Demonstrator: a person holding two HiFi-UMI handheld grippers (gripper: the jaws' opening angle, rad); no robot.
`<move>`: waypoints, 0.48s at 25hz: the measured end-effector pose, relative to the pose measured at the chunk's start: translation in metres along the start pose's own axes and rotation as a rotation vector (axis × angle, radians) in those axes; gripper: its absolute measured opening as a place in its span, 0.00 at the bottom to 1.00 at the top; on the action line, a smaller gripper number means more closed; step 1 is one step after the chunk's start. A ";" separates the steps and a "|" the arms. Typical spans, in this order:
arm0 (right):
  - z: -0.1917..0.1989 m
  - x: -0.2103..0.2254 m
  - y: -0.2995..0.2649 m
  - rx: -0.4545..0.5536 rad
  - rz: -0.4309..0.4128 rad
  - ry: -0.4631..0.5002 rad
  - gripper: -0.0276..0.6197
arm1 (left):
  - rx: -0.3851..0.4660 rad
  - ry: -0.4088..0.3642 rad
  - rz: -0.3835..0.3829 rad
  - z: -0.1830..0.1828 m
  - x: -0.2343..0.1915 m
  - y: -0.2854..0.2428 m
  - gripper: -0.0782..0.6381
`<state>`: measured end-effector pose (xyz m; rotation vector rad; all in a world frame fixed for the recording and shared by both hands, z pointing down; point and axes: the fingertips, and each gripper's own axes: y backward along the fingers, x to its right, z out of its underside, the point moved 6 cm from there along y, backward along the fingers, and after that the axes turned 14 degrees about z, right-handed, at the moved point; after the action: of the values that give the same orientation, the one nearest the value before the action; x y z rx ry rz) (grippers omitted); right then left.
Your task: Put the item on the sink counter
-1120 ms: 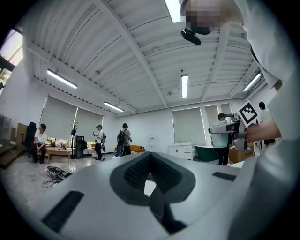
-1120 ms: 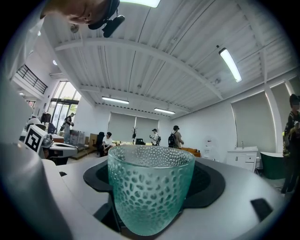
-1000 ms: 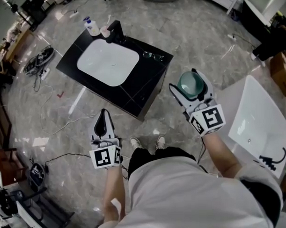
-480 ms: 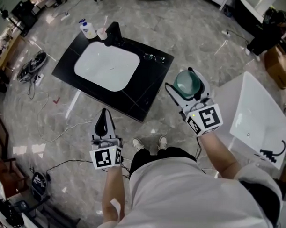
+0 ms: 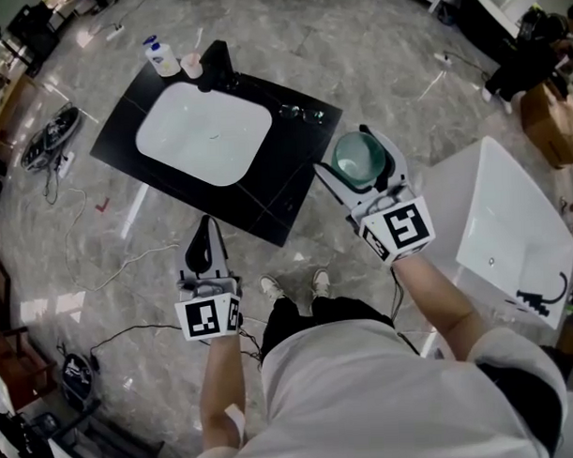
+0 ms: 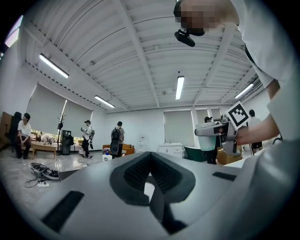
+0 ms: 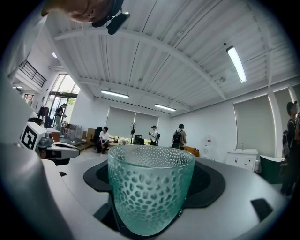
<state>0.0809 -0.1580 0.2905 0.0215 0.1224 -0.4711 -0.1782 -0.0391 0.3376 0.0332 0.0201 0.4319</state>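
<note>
Jaws of right gripper point(image 5: 361, 169) clamp a glass cup point(image 7: 149, 194), carried in the air just beside the counter point(image 5: 284, 172). Left gripper point(image 5: 205, 247) is closed and empty. Setting the cup down is not yet done.

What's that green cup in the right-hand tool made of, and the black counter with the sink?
The cup looks like pale green glass, though clear plastic is possible: it is see-through, with a dimpled honeycomb texture. The sink counter looks like glossy black stone or tile, showing seams and reflections; its basin looks like smooth white ceramic.
</note>
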 end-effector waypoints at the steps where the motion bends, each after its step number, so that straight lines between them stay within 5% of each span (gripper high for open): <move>1: 0.002 -0.002 -0.003 -0.003 -0.003 0.001 0.65 | 0.000 0.001 -0.003 0.001 -0.002 -0.001 0.11; 12: 0.041 -0.013 -0.040 -0.041 -0.011 0.008 0.65 | -0.028 -0.009 -0.018 0.015 -0.017 -0.006 0.11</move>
<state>0.0562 -0.1894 0.3331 -0.0175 0.1399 -0.4798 -0.1907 -0.0517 0.3523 0.0072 0.0053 0.4140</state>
